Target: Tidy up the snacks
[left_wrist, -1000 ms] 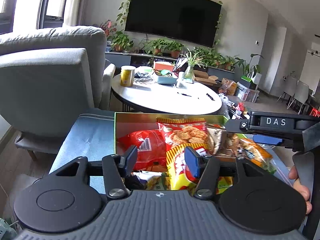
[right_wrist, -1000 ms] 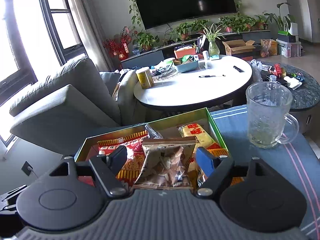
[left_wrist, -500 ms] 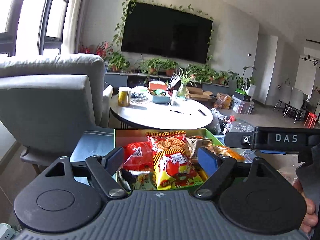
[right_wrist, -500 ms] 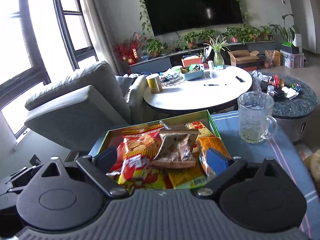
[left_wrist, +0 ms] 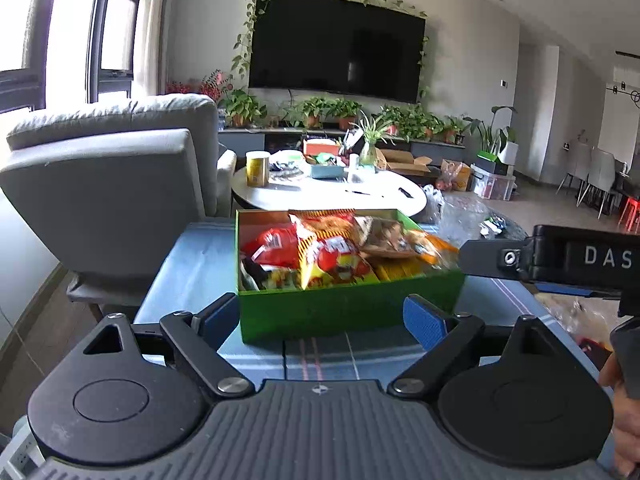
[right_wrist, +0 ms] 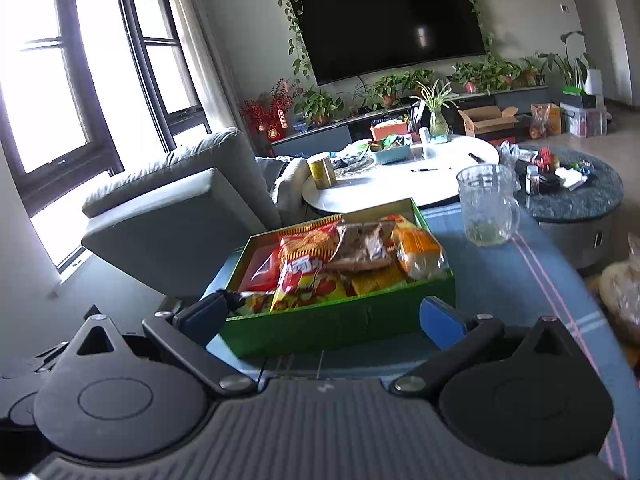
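Observation:
A green box (left_wrist: 348, 312) sits on the blue striped tablecloth (left_wrist: 196, 264), filled with several snack packets: a red and yellow chip bag (left_wrist: 332, 252), a red packet (left_wrist: 272, 246), a brown bag (left_wrist: 384, 236) and an orange one (left_wrist: 432, 246). My left gripper (left_wrist: 320, 322) is open and empty, held back in front of the box. My right gripper (right_wrist: 322, 314) is open and empty, also in front of the box (right_wrist: 340, 320); its body (left_wrist: 560, 258) shows at the right in the left wrist view. The chip bag (right_wrist: 308, 264) and brown bag (right_wrist: 362, 248) lie on top.
A glass mug (right_wrist: 488, 204) stands on the cloth right of the box. A grey armchair (left_wrist: 112, 184) is at the left. A white round table (left_wrist: 328, 192) with a yellow can (left_wrist: 257, 168) stands behind. A dark round table (right_wrist: 576, 192) is at the right.
Both grippers have opened wide and pulled back and up from the box. The snack packets now lie inside the box, clear of the fingers.

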Action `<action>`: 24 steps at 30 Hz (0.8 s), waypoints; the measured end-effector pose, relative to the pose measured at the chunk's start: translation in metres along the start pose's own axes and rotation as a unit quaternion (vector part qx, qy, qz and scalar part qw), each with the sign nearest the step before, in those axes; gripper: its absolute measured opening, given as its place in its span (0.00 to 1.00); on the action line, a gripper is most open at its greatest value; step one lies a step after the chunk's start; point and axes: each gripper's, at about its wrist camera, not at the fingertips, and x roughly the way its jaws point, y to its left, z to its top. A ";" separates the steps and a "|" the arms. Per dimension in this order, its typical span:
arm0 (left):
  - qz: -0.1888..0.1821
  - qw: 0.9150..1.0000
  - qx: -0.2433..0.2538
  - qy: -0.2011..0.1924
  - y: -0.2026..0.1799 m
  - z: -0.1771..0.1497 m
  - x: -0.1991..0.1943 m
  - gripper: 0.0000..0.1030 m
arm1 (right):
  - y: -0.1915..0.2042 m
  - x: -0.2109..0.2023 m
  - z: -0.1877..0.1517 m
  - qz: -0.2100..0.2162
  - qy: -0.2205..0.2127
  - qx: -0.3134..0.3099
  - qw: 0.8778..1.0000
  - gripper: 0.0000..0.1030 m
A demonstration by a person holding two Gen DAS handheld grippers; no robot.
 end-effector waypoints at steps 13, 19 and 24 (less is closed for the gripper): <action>0.009 0.999 0.000 0.031 -0.016 -0.014 0.003 0.85 | -0.010 -0.012 -0.027 -0.001 0.015 0.006 1.000 0.76; 0.017 0.999 -0.002 0.030 -0.016 -0.018 -0.005 0.85 | -0.008 -0.018 -0.031 0.002 0.016 0.008 1.000 0.76; 0.032 0.999 -0.007 0.031 -0.011 -0.020 -0.011 0.85 | -0.001 -0.027 -0.032 0.001 0.004 0.000 1.000 0.76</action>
